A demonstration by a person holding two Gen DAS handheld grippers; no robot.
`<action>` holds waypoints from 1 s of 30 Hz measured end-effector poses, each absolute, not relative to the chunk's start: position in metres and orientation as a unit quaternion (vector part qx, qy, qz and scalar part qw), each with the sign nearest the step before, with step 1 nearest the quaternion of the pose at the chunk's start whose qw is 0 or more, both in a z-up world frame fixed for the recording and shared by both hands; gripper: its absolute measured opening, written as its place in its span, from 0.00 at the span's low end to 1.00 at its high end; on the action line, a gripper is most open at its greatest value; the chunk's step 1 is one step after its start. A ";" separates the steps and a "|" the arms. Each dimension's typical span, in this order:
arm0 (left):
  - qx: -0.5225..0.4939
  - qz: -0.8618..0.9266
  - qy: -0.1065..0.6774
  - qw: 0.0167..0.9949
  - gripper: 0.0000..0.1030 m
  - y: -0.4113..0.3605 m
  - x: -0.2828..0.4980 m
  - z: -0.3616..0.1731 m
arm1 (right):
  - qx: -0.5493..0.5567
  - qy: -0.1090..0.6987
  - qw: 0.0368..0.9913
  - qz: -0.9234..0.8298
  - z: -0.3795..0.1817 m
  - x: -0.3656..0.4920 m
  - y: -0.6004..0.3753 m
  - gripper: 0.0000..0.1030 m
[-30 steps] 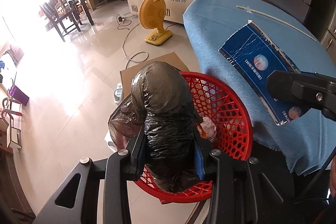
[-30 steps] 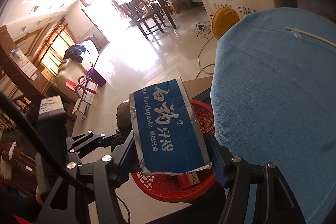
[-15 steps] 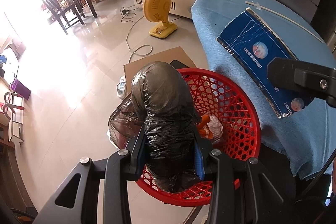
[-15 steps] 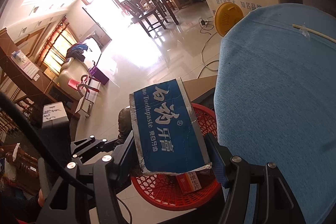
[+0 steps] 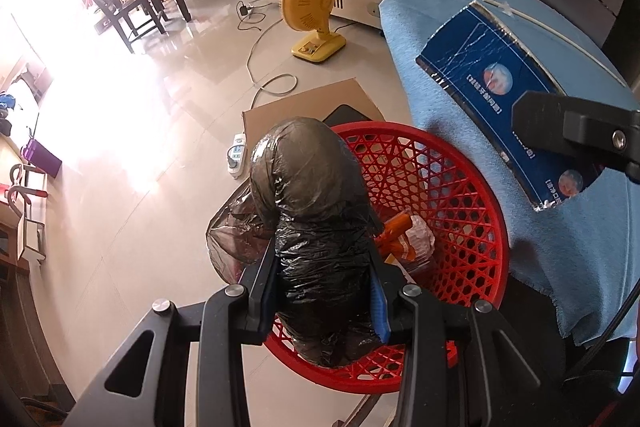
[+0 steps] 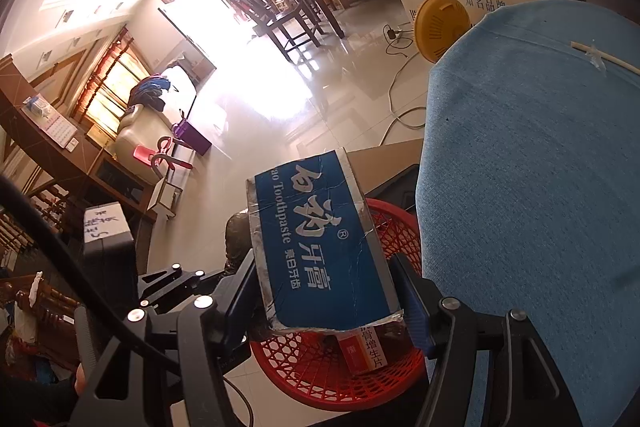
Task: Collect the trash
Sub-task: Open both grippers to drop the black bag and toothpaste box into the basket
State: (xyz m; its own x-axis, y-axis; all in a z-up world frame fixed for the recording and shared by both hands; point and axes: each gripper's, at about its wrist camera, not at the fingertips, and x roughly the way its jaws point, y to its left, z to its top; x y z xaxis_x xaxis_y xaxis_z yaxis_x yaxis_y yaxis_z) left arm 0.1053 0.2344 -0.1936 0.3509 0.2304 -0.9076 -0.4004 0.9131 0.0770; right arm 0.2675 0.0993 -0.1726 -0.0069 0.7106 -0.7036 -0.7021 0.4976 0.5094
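A bundled black rubbish bag (image 5: 316,227) is clamped between the jaws of the left gripper (image 5: 324,291) and hangs over the red basket (image 5: 472,227), which stands on the floor beside the blue-covered counter (image 5: 560,219). A blue toothpaste box (image 6: 320,247) is clamped by its long sides in the jaws of the right gripper (image 6: 324,303), held above the basket's near rim; a small orange box (image 6: 362,351) and other wrappers already lie inside.

The step in hand is judged to be dropping the box into the basket. It would be done well if the box were brought fully over the open mesh, clear of the counter's edge and of the bag, and tipped downward before the jaws are parted, so that it cannot catch on the rim.

Compared with a second earlier, both grips are unchanged. The box has been shifted only slightly toward the basket, and more of the basket's inside is now shown in the left view.
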 end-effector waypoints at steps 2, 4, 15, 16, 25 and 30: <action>-0.080 0.194 0.537 0.817 0.38 0.236 0.105 -0.194 | 0.003 0.504 0.702 0.503 -0.172 0.268 0.102 0.65; -0.084 0.195 0.538 0.815 0.39 0.238 0.106 -0.196 | 0.003 0.504 0.702 0.503 -0.172 0.268 0.104 0.65; -0.090 0.202 0.544 0.810 0.39 0.244 0.109 -0.204 | -0.002 0.516 0.689 0.509 -0.177 0.269 0.117 0.66; -0.090 0.202 0.544 0.809 0.39 0.245 0.108 -0.204 | -0.003 0.517 0.687 0.510 -0.178 0.269 0.118 0.66; -0.110 0.180 0.546 0.811 0.48 0.248 0.109 -0.207 | 0.010 0.546 0.662 0.513 -0.188 0.275 0.123 0.68; -0.111 0.178 0.546 0.811 0.60 0.244 0.109 -0.209 | 0.034 0.554 0.648 0.521 -0.191 0.281 0.122 0.70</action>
State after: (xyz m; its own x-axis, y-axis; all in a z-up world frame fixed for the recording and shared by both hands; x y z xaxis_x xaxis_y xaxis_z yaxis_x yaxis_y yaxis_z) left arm 0.1094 0.2442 -0.2086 0.3400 0.1667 -0.9255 -0.4092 0.9124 0.0140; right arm 0.2807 0.1216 -0.1912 -0.1576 0.7133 -0.6829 -0.6379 0.4543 0.6218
